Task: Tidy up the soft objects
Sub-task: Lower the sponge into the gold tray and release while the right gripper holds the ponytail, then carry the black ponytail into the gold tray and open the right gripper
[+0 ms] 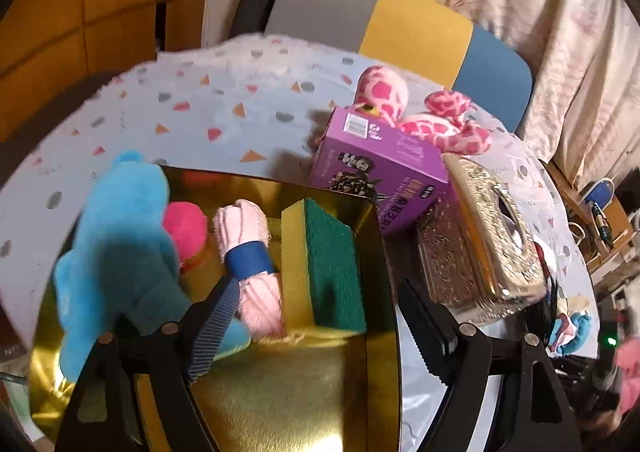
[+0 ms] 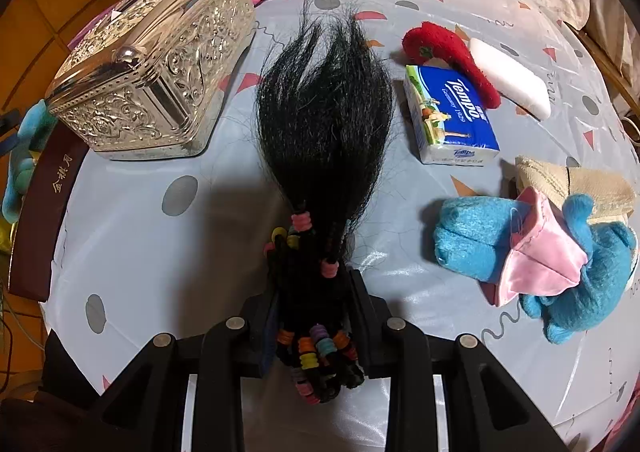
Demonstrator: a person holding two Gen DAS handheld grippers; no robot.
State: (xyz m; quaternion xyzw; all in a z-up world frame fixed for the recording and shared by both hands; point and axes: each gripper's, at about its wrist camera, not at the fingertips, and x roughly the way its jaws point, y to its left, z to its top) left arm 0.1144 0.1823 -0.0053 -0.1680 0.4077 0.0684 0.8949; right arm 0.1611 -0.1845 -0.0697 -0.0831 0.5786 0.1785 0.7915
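Black hair bundle [image 2: 320,139] clamped between right gripper [image 2: 316,292] jaws; left gripper [image 1: 316,336] jaws spread, empty, above gold tray [image 1: 280,392].

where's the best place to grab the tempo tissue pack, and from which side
Probably across its two long side edges, coming down from above. The Tempo tissue pack lies flat on the tablecloth; the red plush crowds its far right corner, so grip nearer the pack's near end.

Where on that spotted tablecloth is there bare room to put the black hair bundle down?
Free: the cloth between the silver box and the Tempo tissue pack, under the hair bundle, and the near-left patch. Crowded: right side, around the blue plush toy.
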